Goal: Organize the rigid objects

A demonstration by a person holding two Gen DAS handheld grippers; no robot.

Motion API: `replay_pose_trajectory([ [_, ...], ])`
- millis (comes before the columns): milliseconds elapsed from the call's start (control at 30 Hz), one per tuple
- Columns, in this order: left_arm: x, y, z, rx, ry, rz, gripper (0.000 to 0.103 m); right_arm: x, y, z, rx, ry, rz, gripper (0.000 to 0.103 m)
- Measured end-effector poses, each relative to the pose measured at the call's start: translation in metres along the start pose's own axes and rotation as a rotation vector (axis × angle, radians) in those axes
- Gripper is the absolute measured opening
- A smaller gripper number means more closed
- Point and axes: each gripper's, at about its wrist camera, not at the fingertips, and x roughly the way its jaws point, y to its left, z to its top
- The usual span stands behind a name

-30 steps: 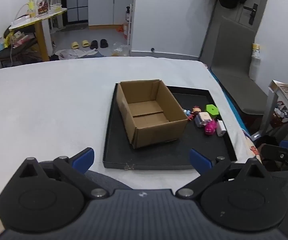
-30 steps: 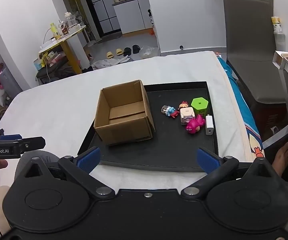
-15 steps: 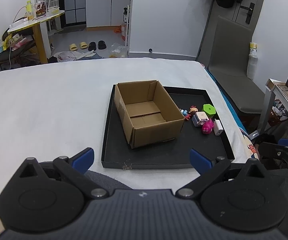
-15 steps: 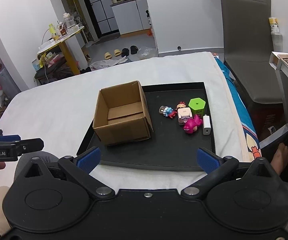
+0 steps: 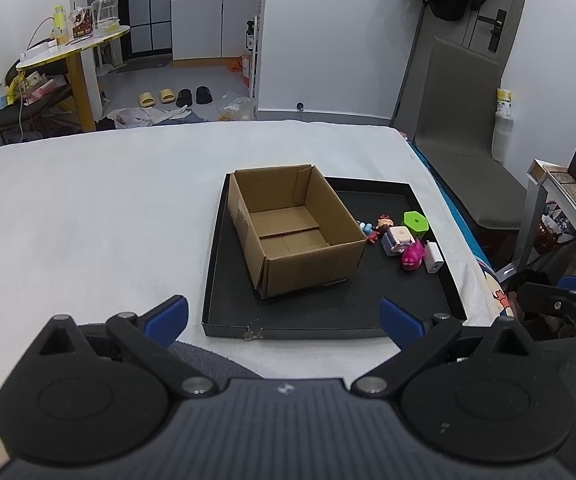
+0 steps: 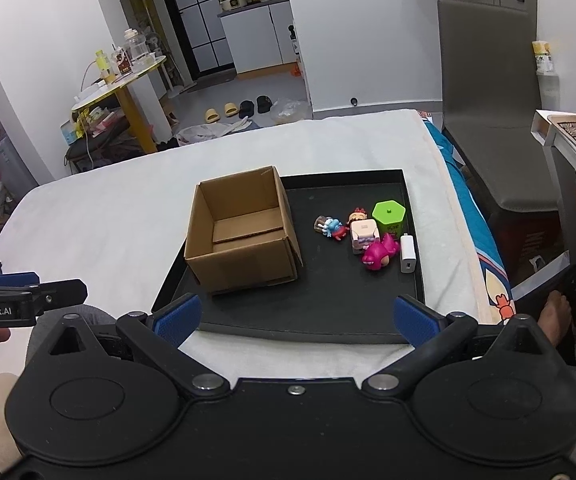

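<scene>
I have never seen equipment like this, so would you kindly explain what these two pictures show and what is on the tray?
A person holds a hand-held two-finger gripper in each hand; there is no robot arm. Each picture comes from a fisheye camera on one gripper, looking forward between its blue-tipped fingers. The left gripper and right gripper are both open and hold nothing. On a white-covered surface sits a black tray. On it stands an open, empty cardboard box. Beside the box lie small toys: a green hexagonal box, a pink figure, a white charger, a pale cube toy and a blue figure.
</scene>
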Motion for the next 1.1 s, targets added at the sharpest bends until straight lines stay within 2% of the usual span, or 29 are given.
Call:
replay_pose_trajectory([
  [1100,-0.012,0.006,-0.003,0.0,-0.035,0.002,0.101,-0.004,0.005,-0.008,0.017,0.005,-0.018,0.103],
])
